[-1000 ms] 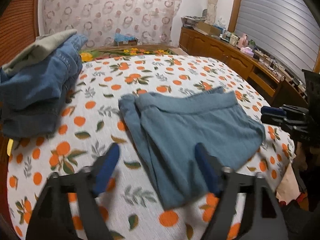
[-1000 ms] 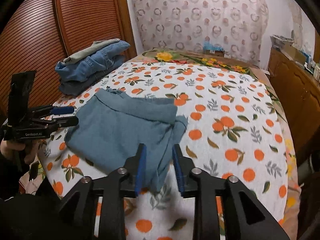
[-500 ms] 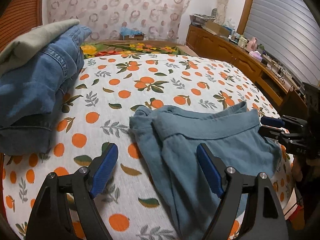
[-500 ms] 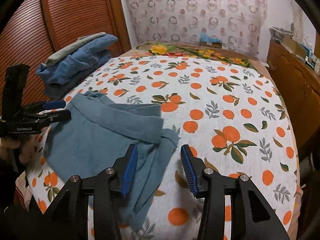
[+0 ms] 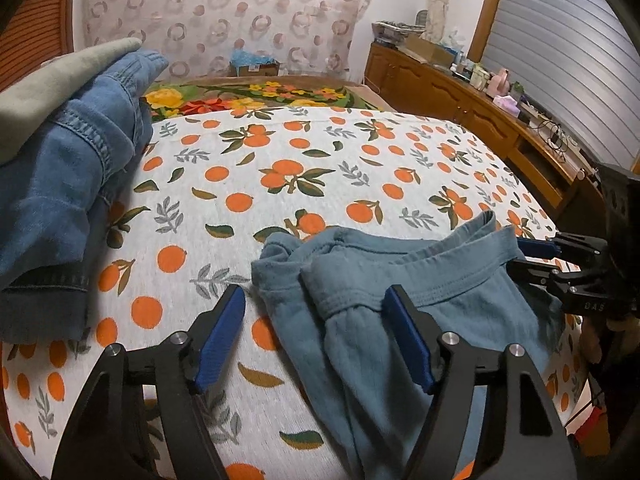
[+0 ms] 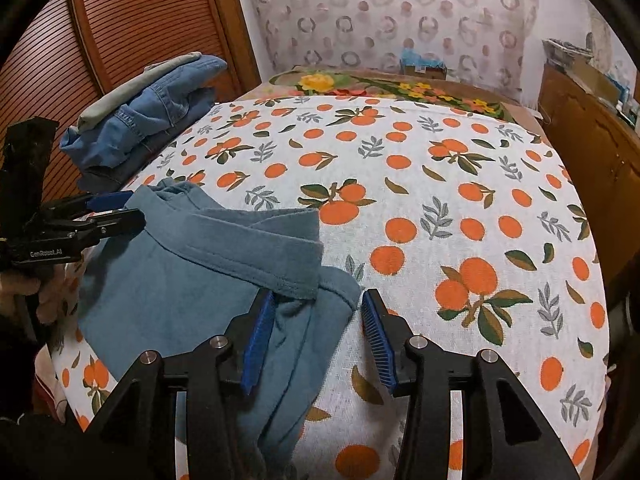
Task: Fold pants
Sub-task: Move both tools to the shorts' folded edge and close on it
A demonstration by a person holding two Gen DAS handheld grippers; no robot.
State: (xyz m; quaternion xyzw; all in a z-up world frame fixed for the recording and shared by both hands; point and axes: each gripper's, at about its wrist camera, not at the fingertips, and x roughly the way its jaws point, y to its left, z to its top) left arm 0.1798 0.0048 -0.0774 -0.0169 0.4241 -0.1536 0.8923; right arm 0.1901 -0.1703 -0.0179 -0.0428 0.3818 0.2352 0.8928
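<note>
Left wrist view: the left gripper [image 5: 314, 334], jaws apart and just narrowing, straddles the left waistband corner of the teal pants [image 5: 420, 296], which lie already folded over at the near edge of the orange-print bed [image 5: 280, 168]; no pad presses cloth yet. The right gripper [image 5: 532, 258] waits at the waistband's far-right corner beside the bed's right edge. A stack of folded jeans [image 5: 60, 184] fills the bed's left edge; the middle and head end lie open for a further fold. Right wrist view: the right gripper [image 6: 318, 342], jaws parted after just widening, brackets the pants' [image 6: 192, 280] right-hand folded edge without clamping. The left gripper [image 6: 116, 210] hovers at the opposite corner. At least one fold appears to remain.
</note>
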